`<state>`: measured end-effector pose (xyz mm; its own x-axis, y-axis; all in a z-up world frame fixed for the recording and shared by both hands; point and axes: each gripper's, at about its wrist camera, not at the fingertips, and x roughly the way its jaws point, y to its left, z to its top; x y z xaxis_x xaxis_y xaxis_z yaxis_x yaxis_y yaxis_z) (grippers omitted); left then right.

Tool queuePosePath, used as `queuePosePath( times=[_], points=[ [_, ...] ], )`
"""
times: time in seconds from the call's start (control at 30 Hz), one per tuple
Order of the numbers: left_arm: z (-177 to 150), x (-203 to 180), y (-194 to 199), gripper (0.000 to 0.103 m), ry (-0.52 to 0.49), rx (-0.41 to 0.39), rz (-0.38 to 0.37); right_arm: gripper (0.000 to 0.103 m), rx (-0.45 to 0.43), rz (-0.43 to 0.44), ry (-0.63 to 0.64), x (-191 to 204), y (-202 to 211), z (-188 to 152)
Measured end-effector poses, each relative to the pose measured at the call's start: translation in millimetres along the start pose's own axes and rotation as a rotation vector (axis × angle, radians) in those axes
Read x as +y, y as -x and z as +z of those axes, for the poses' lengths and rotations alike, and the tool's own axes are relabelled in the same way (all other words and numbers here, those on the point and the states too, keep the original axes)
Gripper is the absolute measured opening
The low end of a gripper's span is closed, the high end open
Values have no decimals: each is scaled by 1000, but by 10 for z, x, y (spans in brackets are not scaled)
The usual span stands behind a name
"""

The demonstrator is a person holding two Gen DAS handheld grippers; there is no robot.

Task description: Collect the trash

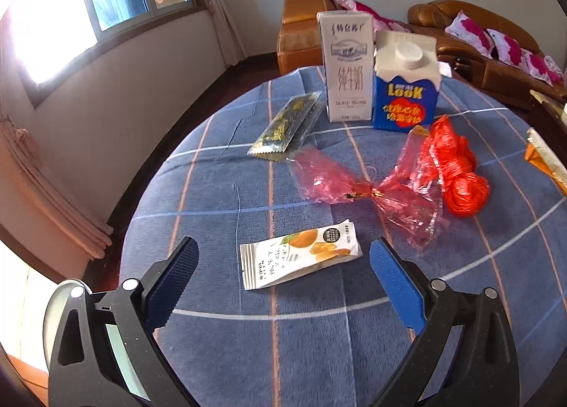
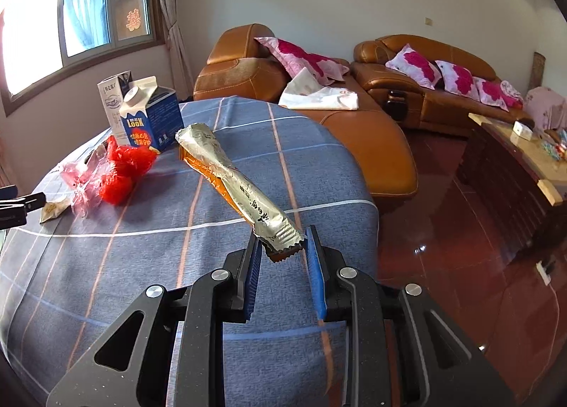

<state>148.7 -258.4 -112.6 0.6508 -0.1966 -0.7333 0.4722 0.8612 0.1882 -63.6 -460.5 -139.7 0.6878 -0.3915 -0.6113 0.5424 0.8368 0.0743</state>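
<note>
My left gripper (image 1: 283,254) is open, its blue pads on either side of a white snack packet with orange fruit print (image 1: 300,258) lying flat on the blue checked tablecloth (image 1: 319,353). Beyond lie a pink cellophane wrapper (image 1: 358,187), a red plastic bag (image 1: 457,173), a dark green-gold sachet (image 1: 287,127), a white milk carton (image 1: 347,66) and a blue "Look" carton (image 1: 405,88). My right gripper (image 2: 285,247) is shut on the end of a long silver-and-orange wrapper (image 2: 230,180), lifted off the cloth. The cartons (image 2: 149,116) and red bag (image 2: 120,169) show at the left.
The table's right edge (image 2: 368,201) drops to a glossy red floor. Brown leather sofas (image 2: 372,144) with pink cushions stand behind. A wooden side table (image 2: 514,173) stands at the right. A window and curtains fill the left wall.
</note>
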Motion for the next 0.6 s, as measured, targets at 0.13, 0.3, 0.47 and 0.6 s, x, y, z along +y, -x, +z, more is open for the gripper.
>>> queuePosePath(
  times=[0.13, 0.3, 0.47, 0.6],
  points=[
    [55, 2, -167, 95, 38, 40, -10, 26, -1, 16, 10, 38, -31, -4],
    [7, 25, -302, 95, 46, 85, -8, 25, -2, 43, 32, 121, -39, -10],
    [-37, 73, -335, 72, 47, 119, -66, 26, -10, 53, 38, 160, -30, 4],
    [-74, 126, -325, 54, 49, 118, -98, 26, -18, 59, 41, 205, 15, 8]
  ],
)
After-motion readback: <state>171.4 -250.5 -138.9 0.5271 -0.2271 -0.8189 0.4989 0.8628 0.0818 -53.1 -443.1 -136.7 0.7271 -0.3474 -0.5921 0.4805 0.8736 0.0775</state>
